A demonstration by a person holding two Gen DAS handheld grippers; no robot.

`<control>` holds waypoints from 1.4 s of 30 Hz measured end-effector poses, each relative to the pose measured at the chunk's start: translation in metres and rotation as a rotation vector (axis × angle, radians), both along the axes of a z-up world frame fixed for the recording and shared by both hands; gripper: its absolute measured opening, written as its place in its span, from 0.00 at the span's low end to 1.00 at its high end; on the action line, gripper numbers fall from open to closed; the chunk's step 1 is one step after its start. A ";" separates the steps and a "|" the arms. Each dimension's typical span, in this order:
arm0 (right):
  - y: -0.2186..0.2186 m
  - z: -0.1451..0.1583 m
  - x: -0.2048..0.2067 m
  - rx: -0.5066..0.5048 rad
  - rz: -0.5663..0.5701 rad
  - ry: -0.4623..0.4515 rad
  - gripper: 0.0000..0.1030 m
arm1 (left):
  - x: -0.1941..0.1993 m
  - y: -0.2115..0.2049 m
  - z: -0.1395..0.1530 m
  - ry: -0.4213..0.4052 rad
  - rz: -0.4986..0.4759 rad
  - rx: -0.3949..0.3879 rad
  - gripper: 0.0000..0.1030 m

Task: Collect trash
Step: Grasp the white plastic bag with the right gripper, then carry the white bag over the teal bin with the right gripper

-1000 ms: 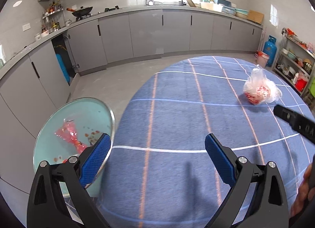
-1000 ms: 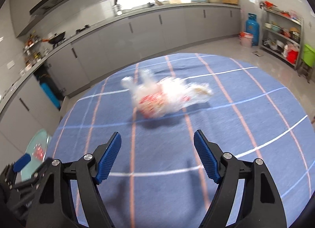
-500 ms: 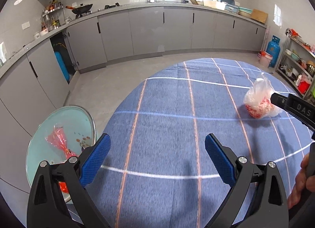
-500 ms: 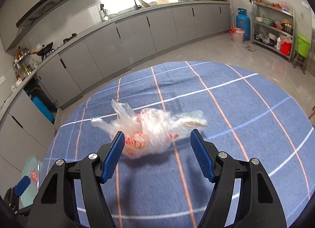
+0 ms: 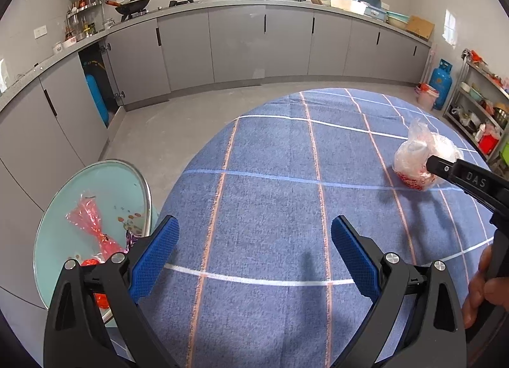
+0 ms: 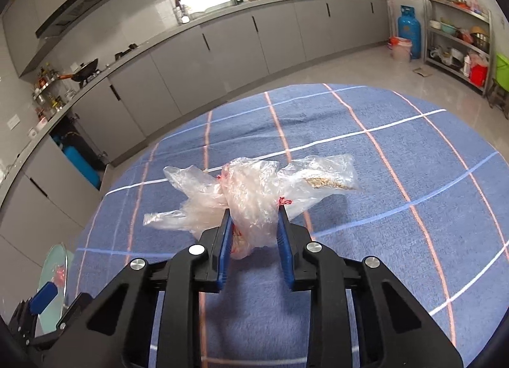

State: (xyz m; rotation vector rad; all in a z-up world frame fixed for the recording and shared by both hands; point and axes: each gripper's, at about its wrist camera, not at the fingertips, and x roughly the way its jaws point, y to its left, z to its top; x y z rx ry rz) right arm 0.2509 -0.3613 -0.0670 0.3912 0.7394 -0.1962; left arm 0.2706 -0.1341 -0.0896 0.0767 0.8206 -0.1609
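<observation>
A crumpled clear plastic bag [image 6: 251, 196] with red print and food scraps lies on the blue checked tablecloth [image 6: 381, 209]. My right gripper [image 6: 253, 212] has its blue pads pressed on the bag's middle, and the jaws are still closing. In the left wrist view the same bag [image 5: 420, 155] sits at the right with the right gripper's tip [image 5: 445, 167] against it. My left gripper [image 5: 254, 234] hangs open over the cloth near the table's left edge, with nothing between its fingers. A red wrapper [image 5: 90, 218] lies on a round glass top [image 5: 63, 202] to the left.
Grey kitchen cabinets [image 5: 222, 50] run along the back, with bare floor between them and the table. A blue gas cylinder [image 6: 407, 31] and a metal shelf rack [image 6: 458, 34] stand at the right. A person's hand [image 5: 483, 288] holds the right gripper's handle.
The right gripper moved up to the plastic bag and its jaws closed from wide apart onto it. The left gripper stayed open and barely shifted.
</observation>
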 end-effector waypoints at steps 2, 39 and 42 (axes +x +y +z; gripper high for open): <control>0.004 0.004 -0.008 -0.001 0.003 -0.015 0.25 | -0.003 0.005 -0.001 0.003 0.001 -0.001 0.92; 0.298 0.006 0.029 0.011 0.634 -0.012 0.25 | -0.041 0.256 -0.009 0.010 0.491 -0.001 0.91; 0.312 0.000 0.037 0.008 0.677 0.009 0.31 | -0.041 0.259 -0.009 0.012 0.493 0.005 0.91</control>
